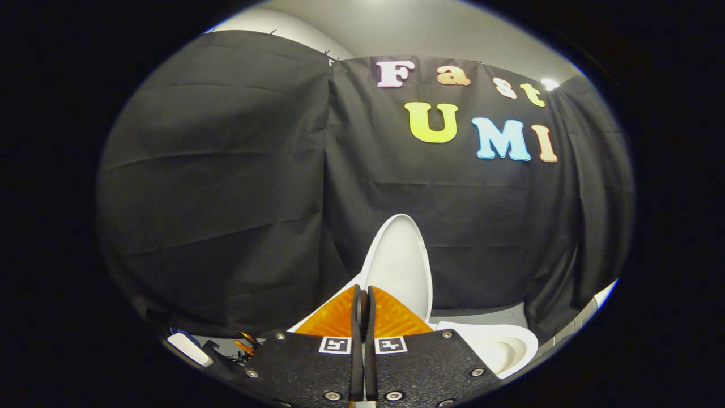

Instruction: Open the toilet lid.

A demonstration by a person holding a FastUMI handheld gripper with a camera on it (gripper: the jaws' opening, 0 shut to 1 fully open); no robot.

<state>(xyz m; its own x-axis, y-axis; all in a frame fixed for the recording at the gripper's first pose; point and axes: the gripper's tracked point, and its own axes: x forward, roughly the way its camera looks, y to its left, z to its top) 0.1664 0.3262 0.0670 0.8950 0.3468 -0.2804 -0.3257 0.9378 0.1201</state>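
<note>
We see a black cloth wall (pixel 226 187) hanging in folds at the far side, a pale ceiling (pixel 419 28) above, a bright lamp (pixel 548 84) far right.

The toilet lid (pixel 399 266) and the toilet bowl (pixel 498 345) are plain white, against black cloth (pixel 226 187).

One toilet lid (pixel 399 266), one bowl (pixel 498 345), two fingers (pixel 371 317) pressed together.

Toilet lid (pixel 399 266) raised upright just beyond the gripper's (pixel 363 297) closed jaws
</note>
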